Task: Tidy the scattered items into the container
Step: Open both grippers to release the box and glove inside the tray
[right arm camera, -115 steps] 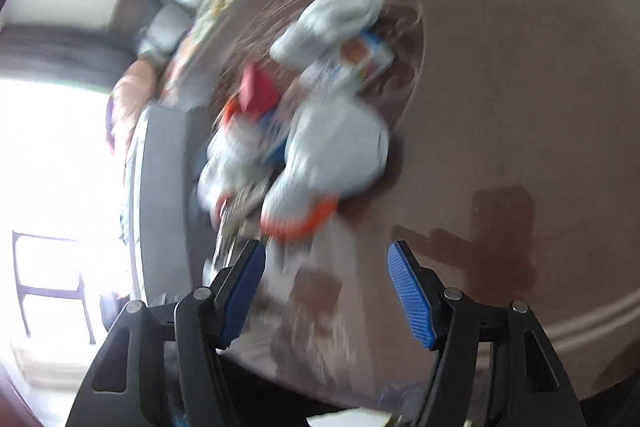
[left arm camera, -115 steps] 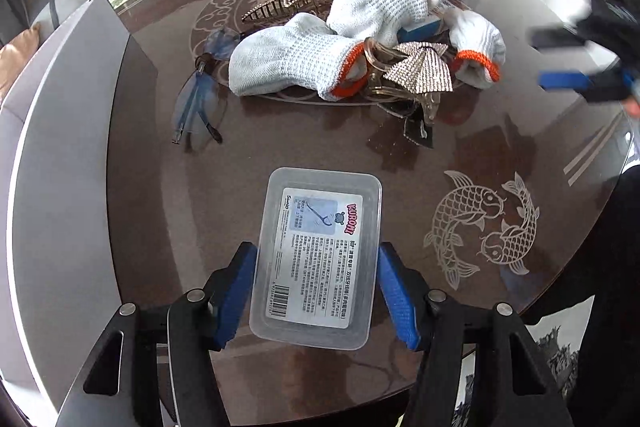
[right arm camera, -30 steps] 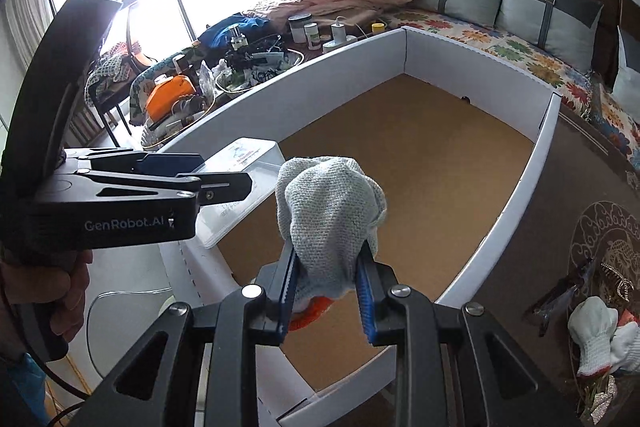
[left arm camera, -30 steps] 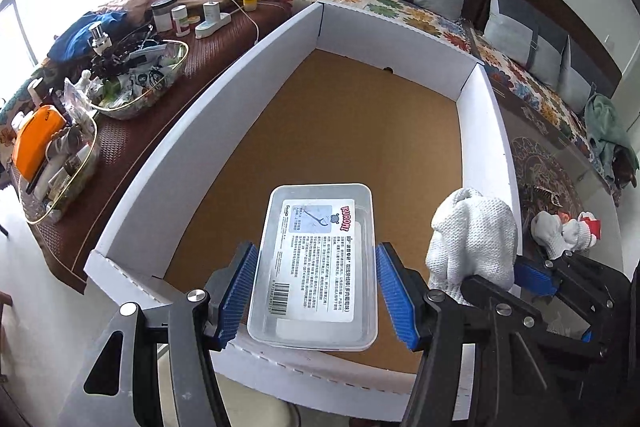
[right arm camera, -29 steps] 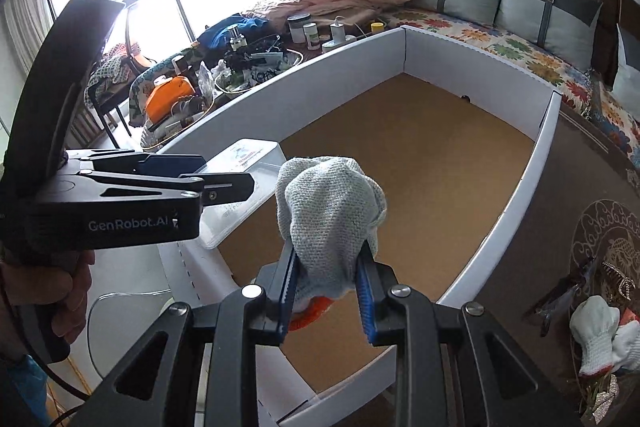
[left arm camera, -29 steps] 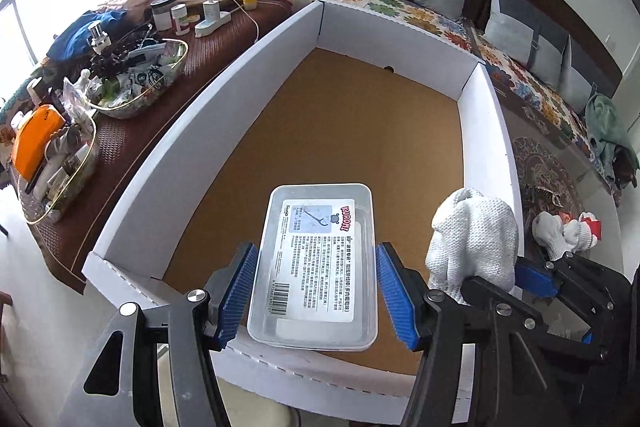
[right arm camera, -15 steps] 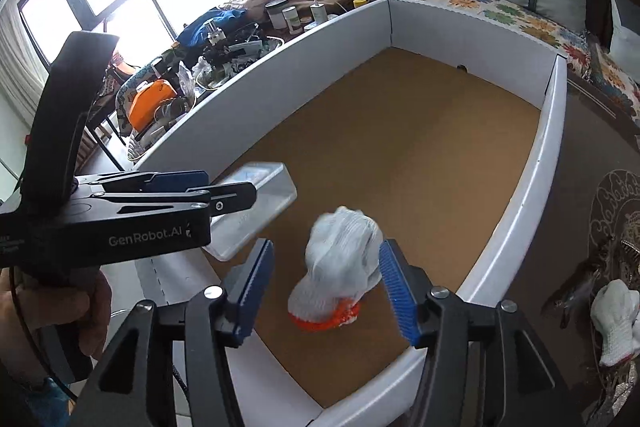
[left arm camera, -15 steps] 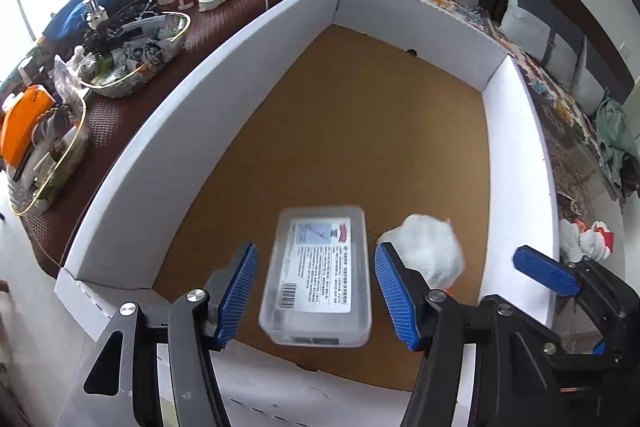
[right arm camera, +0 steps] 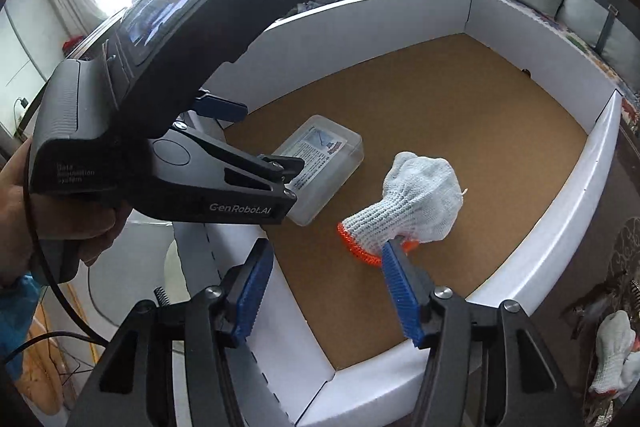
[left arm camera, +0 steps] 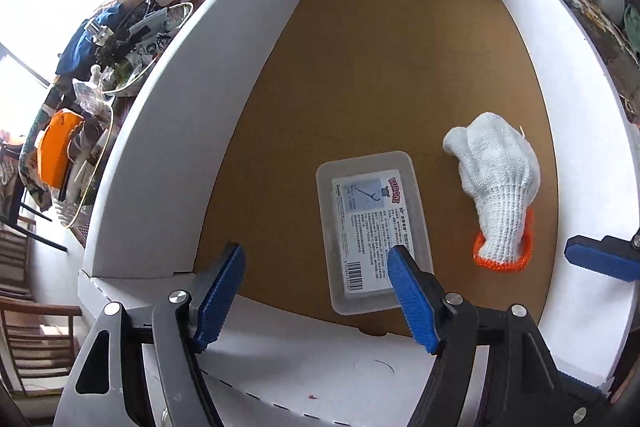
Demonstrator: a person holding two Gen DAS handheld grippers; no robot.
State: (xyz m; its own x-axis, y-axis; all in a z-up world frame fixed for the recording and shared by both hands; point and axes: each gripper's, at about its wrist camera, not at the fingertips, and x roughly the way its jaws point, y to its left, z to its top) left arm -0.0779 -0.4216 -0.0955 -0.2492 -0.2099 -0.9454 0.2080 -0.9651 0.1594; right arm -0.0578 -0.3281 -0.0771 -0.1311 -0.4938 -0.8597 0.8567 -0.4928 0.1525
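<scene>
A large cardboard container [left arm camera: 180, 131] with white walls and a brown floor fills both views. On its floor lies a clear plastic box [left arm camera: 372, 227] with a printed label, flat and free of the pads. My left gripper [left arm camera: 316, 255] hangs above the box's near end, jaws opening, nothing gripped. Right of the box lies a white knit glove [left arm camera: 496, 187] with an orange cuff. In the right wrist view my right gripper [right arm camera: 326, 255] hovers just short of the glove [right arm camera: 420, 199]. Its jaws are opening and hold nothing, and its right pad overlaps the cuff. The box [right arm camera: 324, 155] sits half behind the left tool.
A side table left of the container carries trays of clutter [left arm camera: 120, 39] and an orange object [left arm camera: 56, 155]. More white gloves [right arm camera: 612, 355] and a hair clip [right arm camera: 596, 303] lie on the dark table right of the container wall [right arm camera: 560, 211]. A hand [right arm camera: 16, 211] holds the left tool.
A second ago the left gripper held the box and the right held the glove. Both let go, and the box and glove now lie on the container floor. Both grippers have sunk lower.
</scene>
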